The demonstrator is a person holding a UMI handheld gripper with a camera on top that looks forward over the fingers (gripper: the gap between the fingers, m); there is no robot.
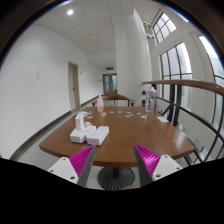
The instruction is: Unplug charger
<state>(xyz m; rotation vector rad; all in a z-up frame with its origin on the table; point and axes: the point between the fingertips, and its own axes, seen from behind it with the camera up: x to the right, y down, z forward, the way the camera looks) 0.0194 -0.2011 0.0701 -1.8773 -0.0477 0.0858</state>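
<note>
A: What lies ahead of the gripper (112, 160)?
B: A round wooden worktop (125, 140) with white boxes (86, 131) on its near side.
A: And the fingers (80, 160)?
B: Spread apart with nothing between them, short of the worktop's edge; big windows (180, 72) stand beyond.

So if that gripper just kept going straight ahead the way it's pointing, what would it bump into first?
Probably the near edge of the round wooden table, just ahead of the open gripper. The white charger block sits further in, off to one side. Depth is hard to judge, so this is a guess.
</note>
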